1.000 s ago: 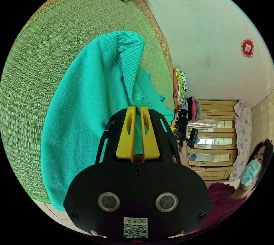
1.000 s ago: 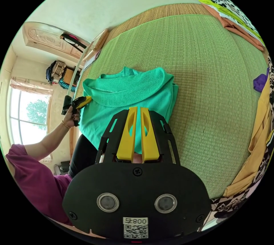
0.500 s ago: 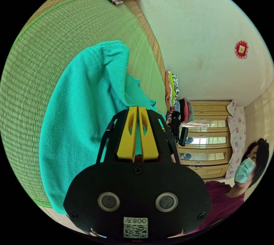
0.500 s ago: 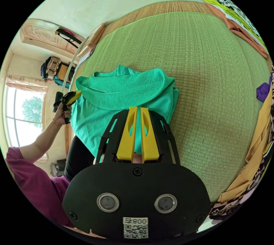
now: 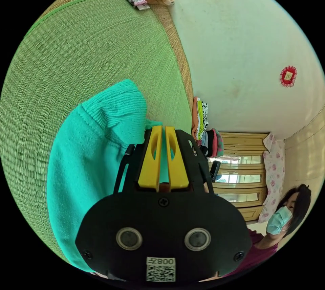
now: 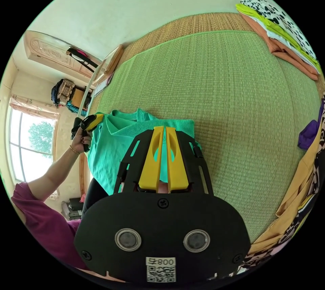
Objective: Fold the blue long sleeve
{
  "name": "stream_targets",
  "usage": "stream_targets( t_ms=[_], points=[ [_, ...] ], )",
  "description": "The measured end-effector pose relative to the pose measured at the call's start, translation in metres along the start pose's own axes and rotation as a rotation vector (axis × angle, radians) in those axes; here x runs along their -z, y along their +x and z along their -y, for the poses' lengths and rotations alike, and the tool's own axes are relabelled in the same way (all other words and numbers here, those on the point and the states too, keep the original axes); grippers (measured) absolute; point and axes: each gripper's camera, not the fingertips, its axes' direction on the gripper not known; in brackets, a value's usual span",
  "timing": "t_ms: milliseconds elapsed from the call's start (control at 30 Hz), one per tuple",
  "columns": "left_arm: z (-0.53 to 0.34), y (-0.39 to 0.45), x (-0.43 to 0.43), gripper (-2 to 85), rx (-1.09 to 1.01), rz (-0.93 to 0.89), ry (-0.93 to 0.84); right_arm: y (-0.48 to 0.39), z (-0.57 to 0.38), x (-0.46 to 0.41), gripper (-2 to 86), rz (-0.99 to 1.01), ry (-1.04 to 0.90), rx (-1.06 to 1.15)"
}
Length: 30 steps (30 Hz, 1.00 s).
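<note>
The teal-blue long sleeve point(image 5: 84, 168) lies bunched on a green woven mat point(image 5: 84, 49), its ribbed edge doubled over on top. My left gripper point(image 5: 161, 130) has its yellow jaws pressed together on the cloth near that ribbed edge. In the right gripper view the same garment point(image 6: 111, 148) sits at the mat's point(image 6: 220, 100) near side. My right gripper point(image 6: 161, 129) is shut on its ribbed edge. The left gripper point(image 6: 92, 121), held in a hand, grips the garment's far corner.
A stack of folded clothes point(image 6: 281, 29) lies at the mat's far corner, and loose yellow and patterned garments point(image 6: 304, 175) are piled along its right side. A wooden dresser point(image 5: 243, 168) and the person in a purple top point(image 5: 267, 246) are beside the mat.
Both grippers have drawn the garment back toward the person and the mat's near edge. The raised ribbed fold now sits lower and closer to the jaws, which stay shut.
</note>
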Motion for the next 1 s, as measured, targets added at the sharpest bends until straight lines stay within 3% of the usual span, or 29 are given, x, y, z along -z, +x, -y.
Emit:
stream_targets(
  t_ms=[267, 500, 667, 833, 1000],
  points=[
    [-0.016, 0.011, 0.012, 0.6, -0.079, 0.055, 0.007, -0.063, -0.008, -0.043, 0.2, 0.021, -0.087, 0.156],
    [-0.028, 0.022, 0.029, 0.3, -0.163, 0.349, 0.034, -0.104, 0.006, -0.088, -0.2, -0.215, -0.138, 0.237],
    [-0.033, 0.013, 0.033, 0.7, -0.102, 0.308, 0.080, -0.098, 0.009, -0.098, 0.1, -0.189, -0.148, 0.187],
    [-0.051, 0.040, 0.050, 3.9, -0.275, 0.257, 0.110, -0.094, -0.010, -0.053, 1.3, -0.217, -0.017, 0.175],
    [-0.062, 0.051, 0.074, 7.9, -0.352, 0.378, 0.181, -0.056, -0.034, -0.003, 6.1, -0.303, 0.131, 0.027]
  ],
)
